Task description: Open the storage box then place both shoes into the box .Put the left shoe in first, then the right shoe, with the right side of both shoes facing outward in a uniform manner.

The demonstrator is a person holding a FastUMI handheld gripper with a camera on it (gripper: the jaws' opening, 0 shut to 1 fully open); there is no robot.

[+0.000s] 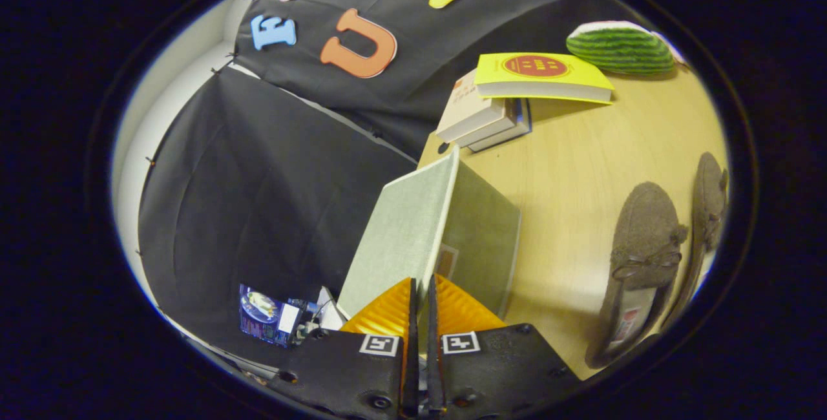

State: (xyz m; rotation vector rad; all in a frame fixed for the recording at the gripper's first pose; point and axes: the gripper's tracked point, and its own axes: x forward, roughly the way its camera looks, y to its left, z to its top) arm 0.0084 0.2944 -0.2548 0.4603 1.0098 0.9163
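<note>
Because the lid must swing clear before any shoe goes in, the claw (421, 291) at lower centre is closed to a narrow slit on the edge of the pale grey-green fabric lid (404, 232), holding it raised and tilted over the grey fabric storage box (484, 242) on the light wooden counter (568, 168). The two brown felt shoes (643, 258) lie at lower right, well apart from the box. At upper right, a stack of books topped by a yellow one (543, 74) and a green striped cushion (620, 48) sit beyond, obstructing nothing.
</note>
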